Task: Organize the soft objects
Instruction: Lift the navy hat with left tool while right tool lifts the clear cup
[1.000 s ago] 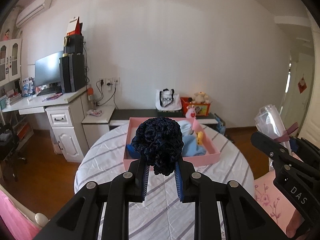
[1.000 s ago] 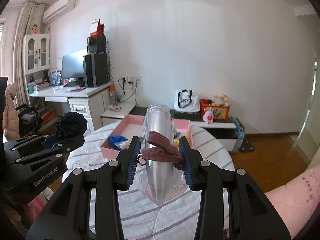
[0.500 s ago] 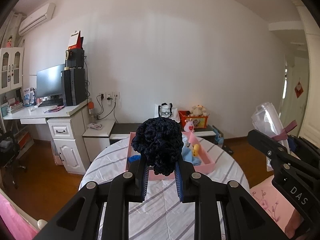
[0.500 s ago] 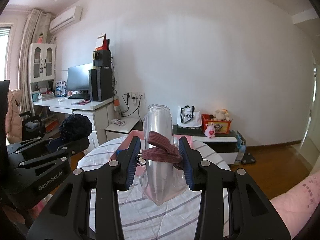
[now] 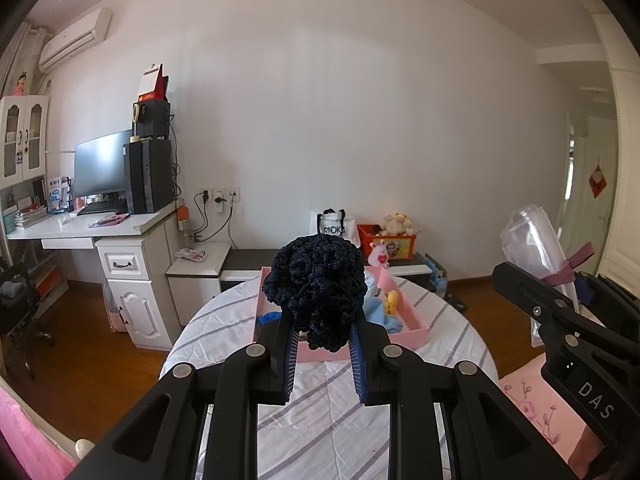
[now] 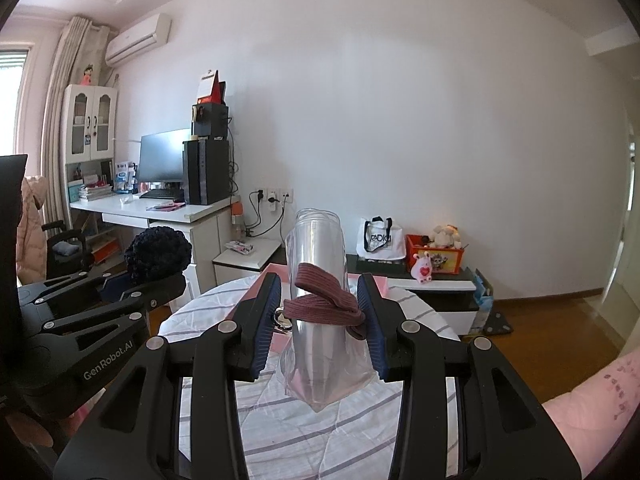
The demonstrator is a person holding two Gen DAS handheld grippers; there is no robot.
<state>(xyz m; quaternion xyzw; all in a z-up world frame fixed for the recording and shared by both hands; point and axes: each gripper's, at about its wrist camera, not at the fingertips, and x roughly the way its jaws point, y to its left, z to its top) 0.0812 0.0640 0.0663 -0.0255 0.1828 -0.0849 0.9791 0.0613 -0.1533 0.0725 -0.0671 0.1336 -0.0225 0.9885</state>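
In the left wrist view, the left gripper [image 5: 322,344] fills the lower middle of the frame, its fingers [image 5: 289,354] clamped on a dark navy knitted ball [image 5: 318,290] that bulges above them. Behind the ball, at mid-frame, a pink tray [image 5: 412,322] sits on the striped round tabletop [image 5: 224,332], holding a light blue cloth [image 5: 378,314] and a small yellow toy [image 5: 392,300].

In the right wrist view, the right gripper [image 6: 326,322] at lower centre grips a clear rolled plastic bag [image 6: 318,268] bound with a brown band [image 6: 326,304]; the fingers [image 6: 264,322] press on the band from both sides. The bag stands nearly upright above the tabletop, in front of the tray's pink edge. The left gripper with its ball shows at the left of this frame.
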